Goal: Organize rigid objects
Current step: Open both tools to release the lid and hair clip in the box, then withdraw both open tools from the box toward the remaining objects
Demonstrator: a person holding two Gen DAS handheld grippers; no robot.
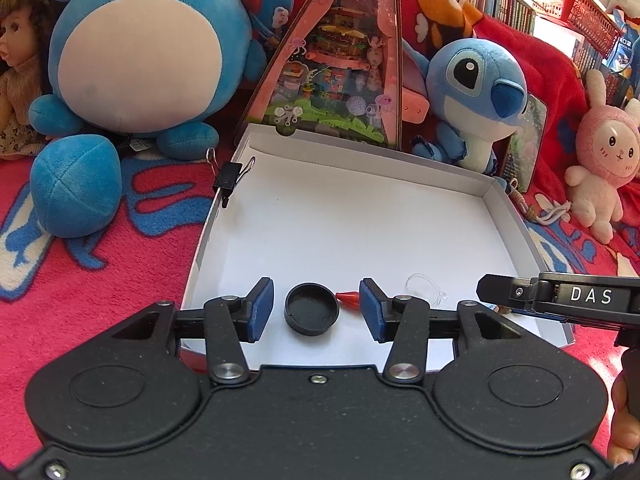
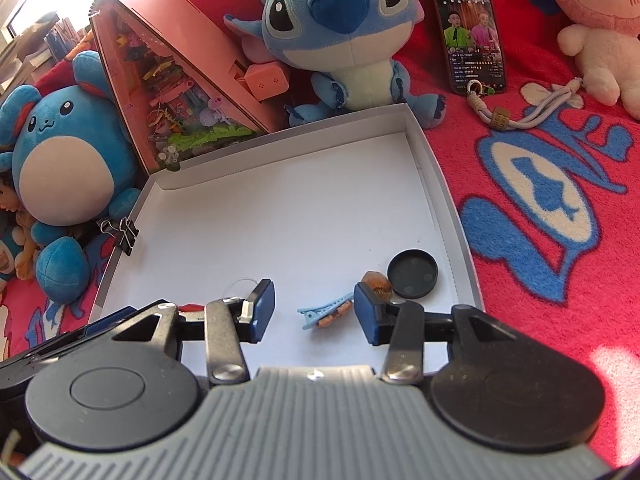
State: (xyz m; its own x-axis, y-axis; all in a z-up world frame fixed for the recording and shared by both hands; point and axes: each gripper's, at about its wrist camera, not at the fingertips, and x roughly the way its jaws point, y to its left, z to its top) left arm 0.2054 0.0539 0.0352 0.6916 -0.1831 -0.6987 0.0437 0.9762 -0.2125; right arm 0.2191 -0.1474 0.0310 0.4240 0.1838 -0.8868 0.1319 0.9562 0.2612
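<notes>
A shallow white cardboard box (image 1: 360, 216) lies on the red blanket; it also shows in the right wrist view (image 2: 304, 208). My left gripper (image 1: 316, 310) is open, its pads on either side of a black round lid (image 1: 312, 314) on the box floor. A small red piece (image 1: 348, 297) and a clear plastic piece (image 1: 424, 286) lie just beyond. My right gripper (image 2: 314, 310) is open over a light blue hair clip (image 2: 324, 310) with a brown charm (image 2: 378, 282). A black lid (image 2: 412, 274) sits right of it. The right gripper also shows in the left wrist view (image 1: 492, 290).
A black binder clip (image 1: 230, 178) is clamped on the box's left wall. Plush toys surround the box: a round blue one (image 1: 136, 48), Stitch (image 1: 476, 96), a pink rabbit (image 1: 604, 156). A pink toy box (image 1: 340, 60) stands behind. A phone (image 2: 472, 28) and a lanyard (image 2: 520, 112) lie at right.
</notes>
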